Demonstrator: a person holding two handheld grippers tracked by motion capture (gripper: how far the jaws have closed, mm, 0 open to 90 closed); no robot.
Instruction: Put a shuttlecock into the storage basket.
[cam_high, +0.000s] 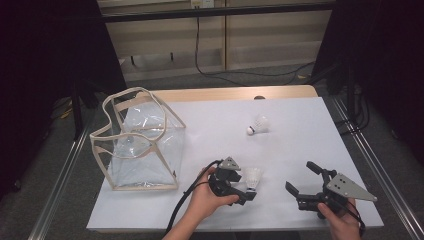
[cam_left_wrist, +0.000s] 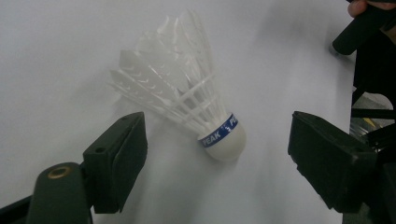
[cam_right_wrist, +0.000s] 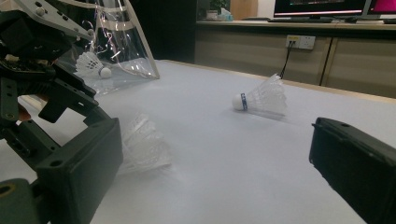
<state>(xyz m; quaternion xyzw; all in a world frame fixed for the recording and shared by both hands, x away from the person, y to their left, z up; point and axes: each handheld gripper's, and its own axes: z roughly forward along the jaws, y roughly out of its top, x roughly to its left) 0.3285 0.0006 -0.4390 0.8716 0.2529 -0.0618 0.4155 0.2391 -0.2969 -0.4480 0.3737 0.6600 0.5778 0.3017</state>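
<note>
In the high view, the left tongs (cam_high: 244, 187) are seen held low over the white desk (cam_high: 300, 135), with a white shuttlecock (cam_high: 253, 177) lying on the desk between the two spread jaws, its feathers pointing away from the person. The right tongs (cam_high: 301, 177) are held to the right of it, well apart, with the jaws spread and nothing between them. A second shuttlecock (cam_high: 258, 124) is seen lying farther back on the desk, and a clear bag with cream trim (cam_high: 137, 142) stands at the left. In the left gripper view, the shuttlecock (cam_left_wrist: 187, 100) is shown lying on its side between the two black jaws, its cork tip with a blue band turned toward the camera; neither pad is touching it. In the right gripper view, the jaws are shown wide apart over bare desk, the near shuttlecock (cam_right_wrist: 144, 144) is seen beside the left tongs (cam_right_wrist: 70, 100), the far one (cam_right_wrist: 264, 99) lies beyond, and a third shuttlecock (cam_right_wrist: 93, 64) is seen inside the clear bag (cam_right_wrist: 135, 51).
</note>
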